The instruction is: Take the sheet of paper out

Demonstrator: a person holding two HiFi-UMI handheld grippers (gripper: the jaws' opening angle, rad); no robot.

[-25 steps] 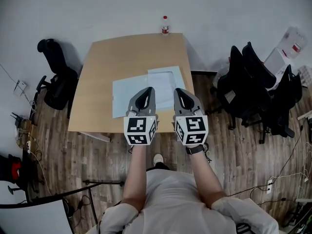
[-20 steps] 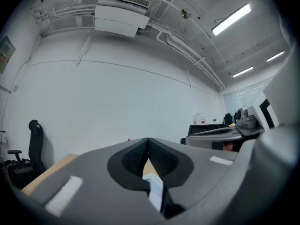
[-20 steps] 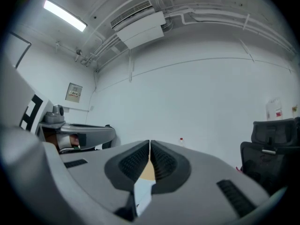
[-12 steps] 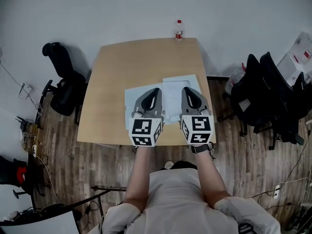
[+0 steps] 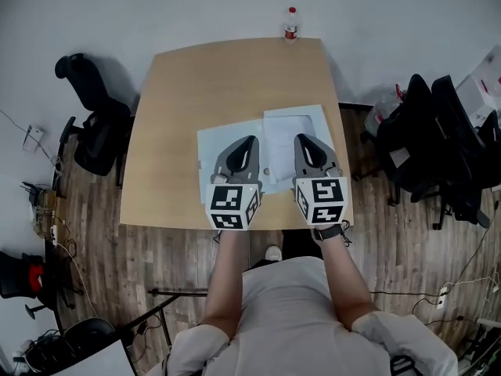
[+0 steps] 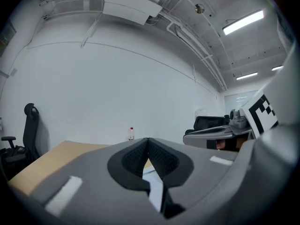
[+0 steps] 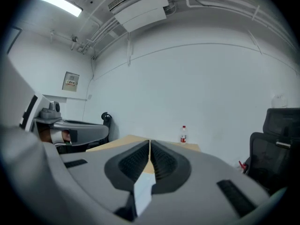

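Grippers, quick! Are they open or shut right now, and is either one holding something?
Left gripper: shut, holding nothing.
Right gripper: shut, holding nothing.

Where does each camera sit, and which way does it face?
Head view: on the person's head, looking down at the table; forearms, left gripper and right gripper show.
Left gripper view: on that gripper, facing across the table to the bottle; its shut jaws show.
Right gripper view: same from the right; shut jaws show.
Shared: the bottle, in all three.
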